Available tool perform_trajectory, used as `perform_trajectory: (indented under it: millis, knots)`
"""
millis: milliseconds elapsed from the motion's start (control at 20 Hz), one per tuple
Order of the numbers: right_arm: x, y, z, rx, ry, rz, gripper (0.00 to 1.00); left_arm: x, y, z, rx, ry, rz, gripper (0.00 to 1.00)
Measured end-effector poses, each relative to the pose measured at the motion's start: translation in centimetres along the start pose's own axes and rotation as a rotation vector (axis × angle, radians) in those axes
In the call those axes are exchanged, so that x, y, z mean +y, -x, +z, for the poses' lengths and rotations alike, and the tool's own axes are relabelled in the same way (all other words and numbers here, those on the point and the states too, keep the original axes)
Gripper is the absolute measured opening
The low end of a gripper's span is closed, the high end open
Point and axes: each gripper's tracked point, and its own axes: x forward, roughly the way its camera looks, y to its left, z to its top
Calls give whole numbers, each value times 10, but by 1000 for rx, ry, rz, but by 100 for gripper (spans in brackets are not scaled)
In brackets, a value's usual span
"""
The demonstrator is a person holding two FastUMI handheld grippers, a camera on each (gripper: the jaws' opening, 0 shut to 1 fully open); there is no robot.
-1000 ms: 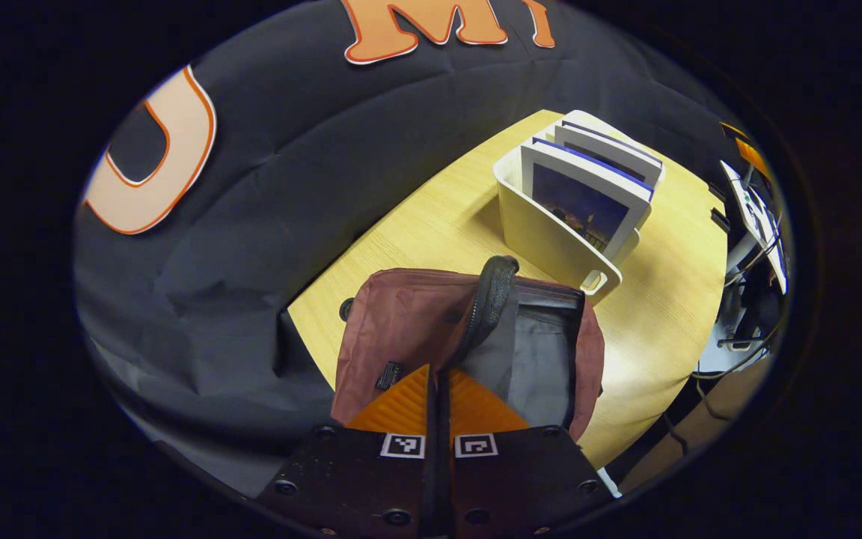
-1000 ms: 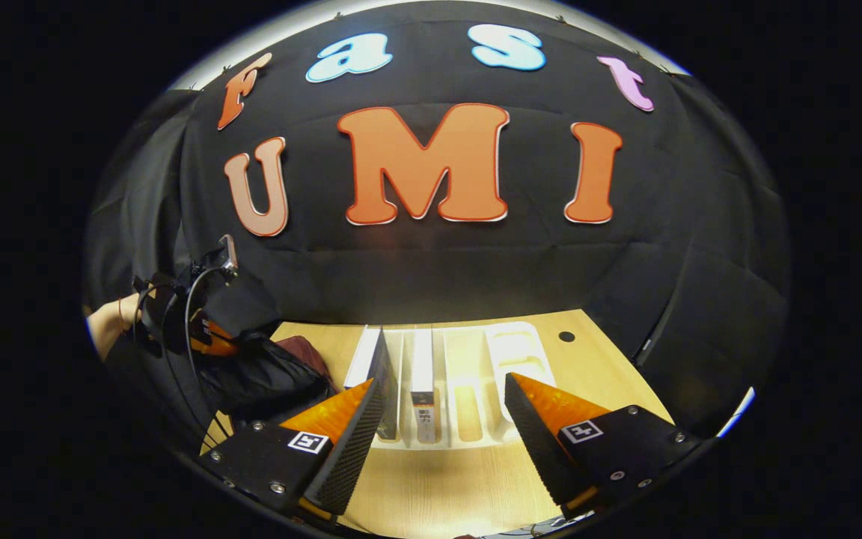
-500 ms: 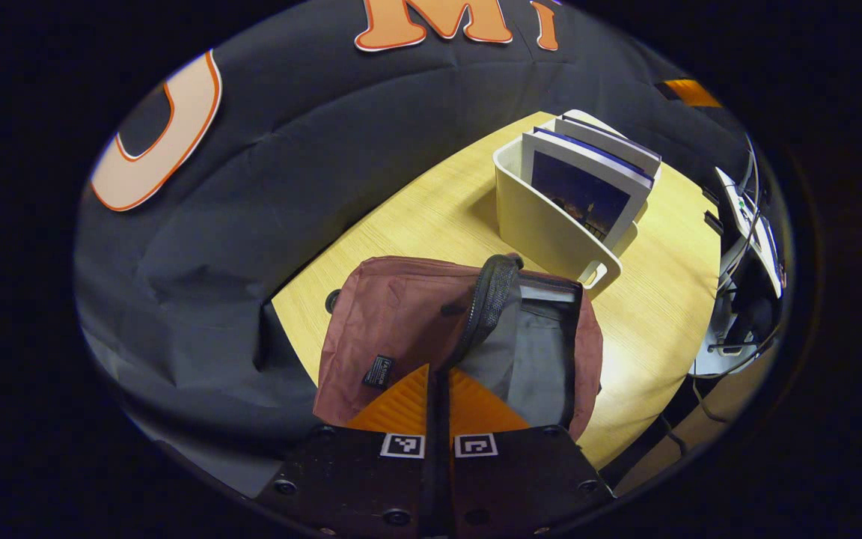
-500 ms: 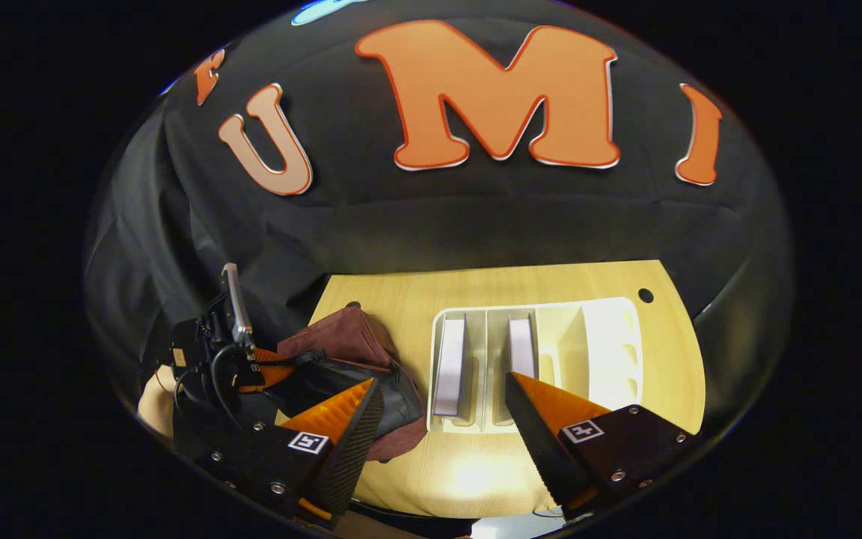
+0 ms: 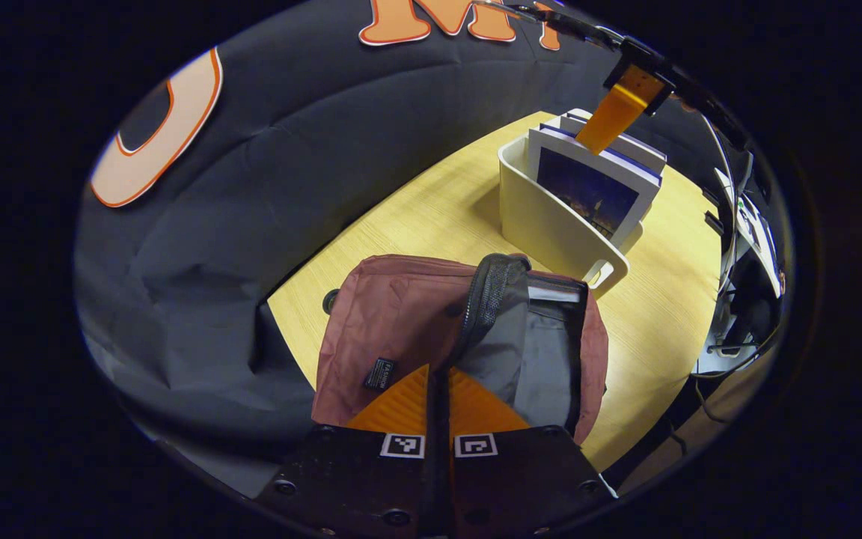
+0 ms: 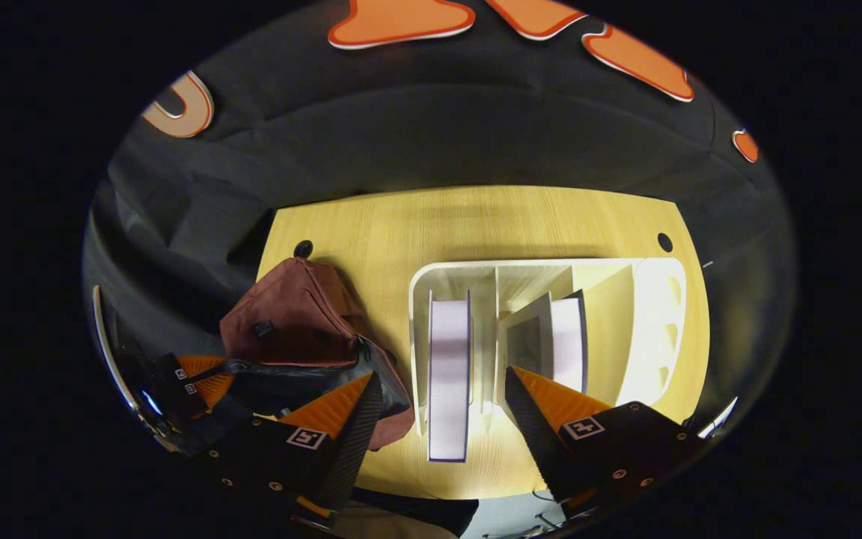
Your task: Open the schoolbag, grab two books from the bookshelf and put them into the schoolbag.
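1. The left gripper [image 5: 438, 374] is clamped tight, both fingers pinched on the black mesh strap [image 5: 485, 299] at the mouth of the maroon fabric schoolbag [image 5: 401, 322], holding that edge lifted.
2. The schoolbag sits open on the light wooden table [image 5: 431, 217], its grey lining [image 5: 543, 359] showing, near the table's left rear corner.
3. Just beside the bag stands the cream plastic slotted bookshelf [image 6: 648, 322], apart from it by a narrow strip of table.
4. The right gripper [image 6: 442, 385] hangs spread wide above the shelf and grips nothing.
5. Between its fingers, in the leftmost slot, stands the white-edged book with a dark blue cover [image 6: 448, 374], upright.
6. A second book of the same kind [image 6: 567, 333] stands two slots over, leaning against a divider, just past the right fingertip.
7. In the left gripper view, one finger of the right gripper [image 5: 614, 116] points down at the tops of the books, close above them; whether it touches, I cannot tell.
8. In the right gripper view, the left gripper [image 6: 203, 378] shows at the bag's near edge.
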Motion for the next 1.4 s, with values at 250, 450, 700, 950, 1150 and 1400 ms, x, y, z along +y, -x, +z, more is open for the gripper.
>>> perform_trajectory:
  millis: [250,450,700,950,1150,1400]
  knots:
    - [0,-37,-16,101,-25,-23,96,0,-3,0,5,-11,-5,1]
    - [-8,-46,-16,130,-38,-66,58,-2,-4,-2,5,-6,-10,1]
    - [-13,-49,-12,104,-28,-68,33,-3,-3,-1,9,-4,-11,1]
    - [-11,-32,-6,75,-68,-48,31,-5,-1,-3,9,0,-11,1]
    - [-22,4,1,17,-88,-58,31,-9,3,-3,8,0,-10,1]
    - [-24,75,7,-79,-104,-2,31,-11,9,-2,10,11,6,1]
